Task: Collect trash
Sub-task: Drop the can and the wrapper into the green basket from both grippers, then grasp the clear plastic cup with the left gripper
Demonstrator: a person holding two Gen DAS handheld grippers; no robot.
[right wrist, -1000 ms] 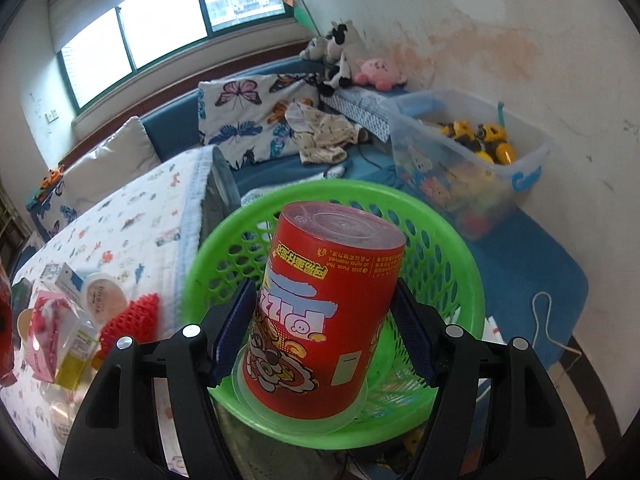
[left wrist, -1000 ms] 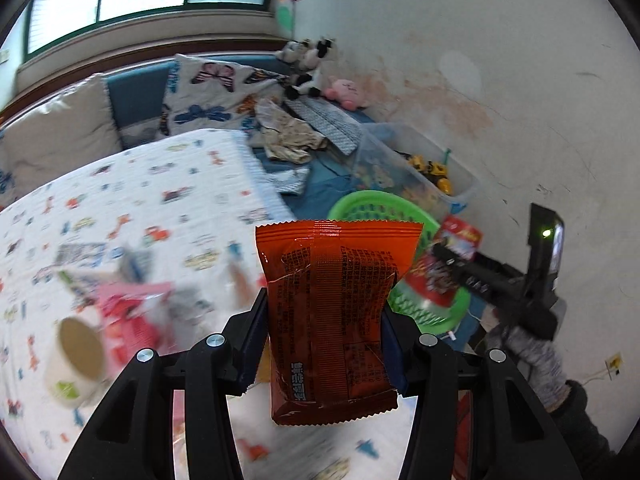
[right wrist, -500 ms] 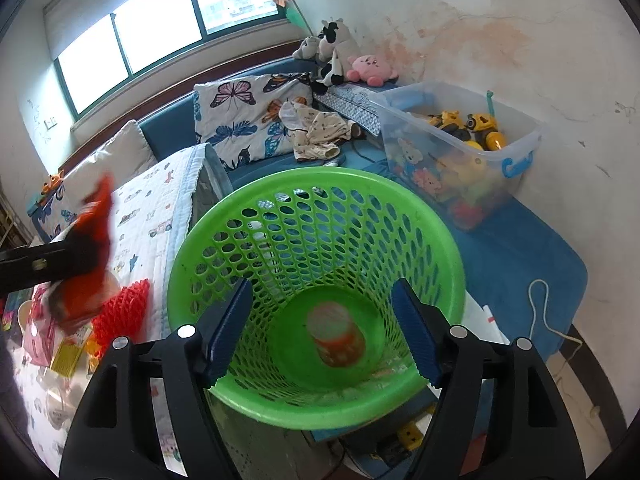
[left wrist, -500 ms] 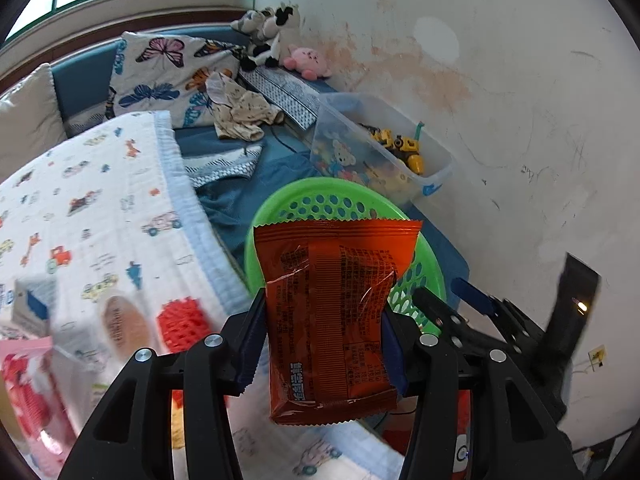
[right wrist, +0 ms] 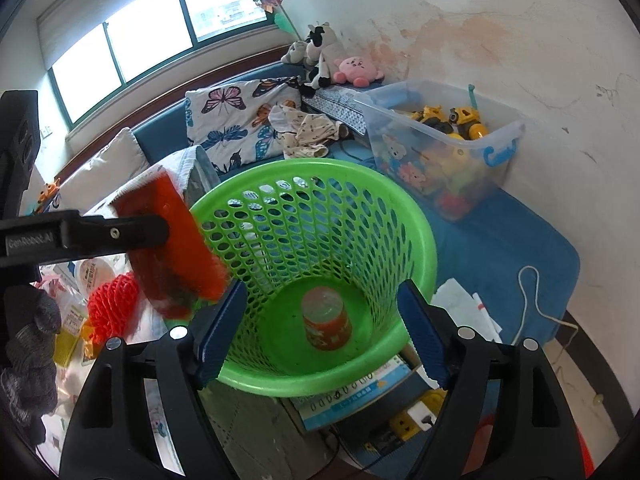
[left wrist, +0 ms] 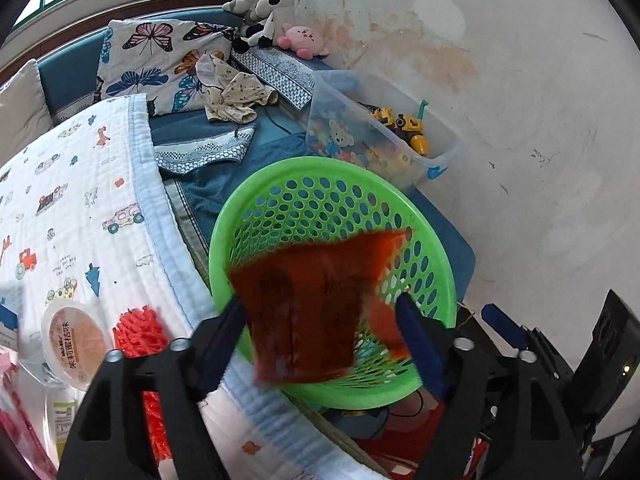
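My left gripper (left wrist: 320,340) stands open over the near rim of the green basket (left wrist: 256,204). A blurred orange snack bag (left wrist: 312,304) hangs loose between its spread fingers. In the right wrist view the bag (right wrist: 172,244) is at the basket's left rim (right wrist: 420,216) beside the left gripper's arm (right wrist: 80,232). My right gripper (right wrist: 320,336) is open and empty above the basket. A red can (right wrist: 326,322) stands on the basket floor.
A quilt-covered table (left wrist: 80,208) lies left of the basket, with a round lidded cup (left wrist: 74,344) and a red spiky item (left wrist: 140,332). A clear toy bin (left wrist: 384,136) stands behind the basket against the wall. Books and a power strip (right wrist: 408,420) lie below.
The left gripper has opened and the orange bag is slipping free over the basket. The red can, dropped earlier by the right gripper, now rests on the basket floor.
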